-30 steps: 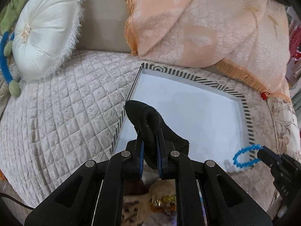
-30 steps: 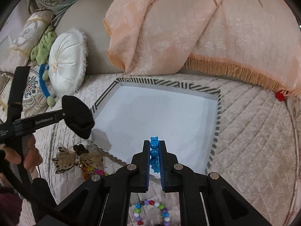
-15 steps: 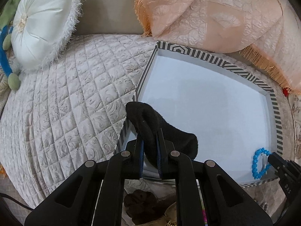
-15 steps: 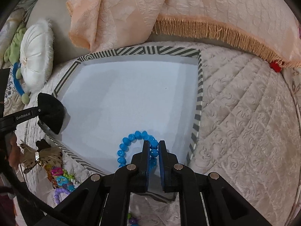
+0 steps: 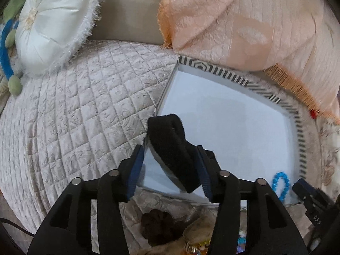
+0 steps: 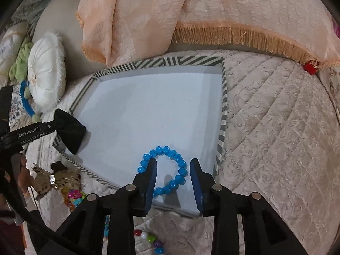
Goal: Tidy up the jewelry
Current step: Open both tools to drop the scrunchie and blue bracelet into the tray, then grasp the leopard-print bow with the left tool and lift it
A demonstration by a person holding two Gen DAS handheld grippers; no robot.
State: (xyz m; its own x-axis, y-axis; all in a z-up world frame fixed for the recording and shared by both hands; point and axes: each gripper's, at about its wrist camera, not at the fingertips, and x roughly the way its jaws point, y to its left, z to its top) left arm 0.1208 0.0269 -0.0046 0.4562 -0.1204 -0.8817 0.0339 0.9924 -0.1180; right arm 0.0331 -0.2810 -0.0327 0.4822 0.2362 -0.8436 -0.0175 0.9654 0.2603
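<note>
Quilted beige bedding (image 6: 276,127) covers the surface, and on it lies one shallow tray (image 6: 223,97) with a striped rim and a white floor.

One blue bead bracelet (image 6: 167,170) lies flat on the tray floor, in the near right corner. The right gripper (image 6: 173,170) points steeply down over it; its jaws have just been opening and stand apart, with part of the bracelet between them, and the pads do not press on it.

One black scrunchie (image 5: 172,146) is at the near left edge of the tray. The left gripper (image 5: 170,163) also points steeply down. Its jaws have just been opening and are now wide apart. The scrunchie hangs between them, leaning on the right pad, with a clear gap to the left one.

Outside the tray, near its front left edge, are one leopard-print bow clip (image 6: 51,180) and some coloured beads (image 6: 73,197). Farther back there are one white round cushion (image 6: 46,74) and one peach fringed cloth (image 6: 191,10).
</note>
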